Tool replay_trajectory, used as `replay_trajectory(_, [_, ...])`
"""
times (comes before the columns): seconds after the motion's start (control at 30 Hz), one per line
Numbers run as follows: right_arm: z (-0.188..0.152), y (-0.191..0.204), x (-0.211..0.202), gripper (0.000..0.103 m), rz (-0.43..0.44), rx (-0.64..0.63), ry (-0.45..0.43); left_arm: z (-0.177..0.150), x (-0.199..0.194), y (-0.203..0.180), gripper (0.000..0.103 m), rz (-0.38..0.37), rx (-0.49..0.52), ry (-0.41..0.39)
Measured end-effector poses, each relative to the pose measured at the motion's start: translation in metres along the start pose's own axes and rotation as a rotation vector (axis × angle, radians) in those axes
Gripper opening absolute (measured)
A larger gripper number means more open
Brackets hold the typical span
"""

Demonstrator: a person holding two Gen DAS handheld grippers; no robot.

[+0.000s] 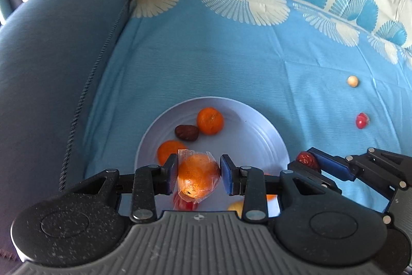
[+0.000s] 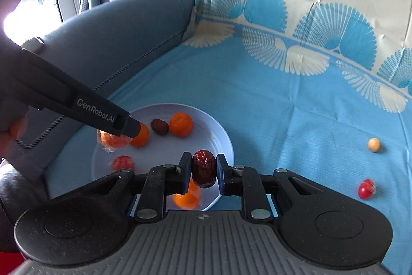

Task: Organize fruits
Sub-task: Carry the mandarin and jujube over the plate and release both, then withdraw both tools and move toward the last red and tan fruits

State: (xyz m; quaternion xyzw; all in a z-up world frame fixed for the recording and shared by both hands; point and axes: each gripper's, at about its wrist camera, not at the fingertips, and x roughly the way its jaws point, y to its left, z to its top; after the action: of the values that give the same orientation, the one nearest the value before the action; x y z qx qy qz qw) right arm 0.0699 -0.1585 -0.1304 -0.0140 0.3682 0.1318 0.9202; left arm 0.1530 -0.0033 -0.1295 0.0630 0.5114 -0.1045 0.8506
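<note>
My left gripper [image 1: 198, 172] is shut on a plastic-wrapped orange fruit [image 1: 197, 175] and holds it above the pale plate [image 1: 257, 135]. On the plate lie two oranges [image 1: 209, 120], a dark red date [image 1: 186, 132], a red wrapped fruit [image 1: 182, 202] and a yellow fruit [image 1: 235, 206]. My right gripper [image 2: 201, 170] is shut on a wrinkled red date [image 2: 204, 168] over the plate's right rim [image 2: 226, 141]. The right gripper also shows in the left wrist view [image 1: 311, 163]. The left gripper also shows in the right wrist view [image 2: 123, 130] with the wrapped fruit [image 2: 110, 141].
On the blue patterned cloth [image 1: 231, 63] to the right lie a small beige ball-shaped fruit [image 1: 352, 81] and a red wrapped fruit [image 1: 361, 121]. A blue-grey cushioned armrest [image 1: 59, 56] rises on the left. The cloth folds up at the back.
</note>
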Motion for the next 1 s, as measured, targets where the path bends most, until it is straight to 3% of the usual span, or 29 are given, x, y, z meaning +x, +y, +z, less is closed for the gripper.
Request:
replay_trajectory(0.23, [-0.006,-0.007,0.036,0.022,0.013,-0.017,0.039,0.007,0.038,-0.004,0.039,-0.001,0.022,0.039])
replay_trajectory(0.3, [-0.006,-0.008,0.04,0.023,0.039,-0.018,0.053,0.009,0.038,-0.005,0.046,-0.011,0.039,0.026])
replay_trajectory(0.33, [-0.006,-0.008,0.041,0.035,0.042,-0.018,0.059,0.01,0.035,-0.005,0.067,-0.008,0.045,0.014])
replay_trajectory(0.37, [-0.005,-0.007,0.041,0.046,0.038,-0.021,0.064,0.01,0.029,-0.004,0.095,0.013,0.043,-0.011])
replay_trajectory(0.4, [-0.005,-0.005,0.037,0.064,0.032,-0.028,0.06,0.009,0.02,-0.002,0.102,0.041,0.034,-0.052])
replay_trajectory(0.43, [-0.006,-0.004,0.032,0.075,0.025,-0.035,0.049,0.005,0.009,0.001,0.103,0.056,0.022,-0.104])
replay_trajectory(0.47, [-0.008,-0.002,0.025,0.078,0.019,-0.041,0.037,0.001,0.0,0.004,0.103,0.054,0.021,-0.132])
replay_trajectory(0.53, [-0.013,0.002,0.008,0.086,0.016,-0.051,0.027,-0.009,-0.014,0.008,0.103,0.058,0.023,-0.116])
replay_trajectory(0.67, [-0.027,0.012,-0.029,0.091,0.022,-0.026,0.045,-0.04,-0.042,0.011,0.103,0.112,0.007,-0.065])
replay_trajectory(0.8, [-0.036,0.027,-0.072,0.096,0.027,0.005,0.045,-0.071,-0.071,0.014,0.103,0.12,-0.037,-0.022])
replay_trajectory(1.0, [-0.045,0.05,-0.132,0.099,0.008,0.012,-0.026,-0.111,-0.117,0.014,0.103,0.141,-0.053,-0.035])
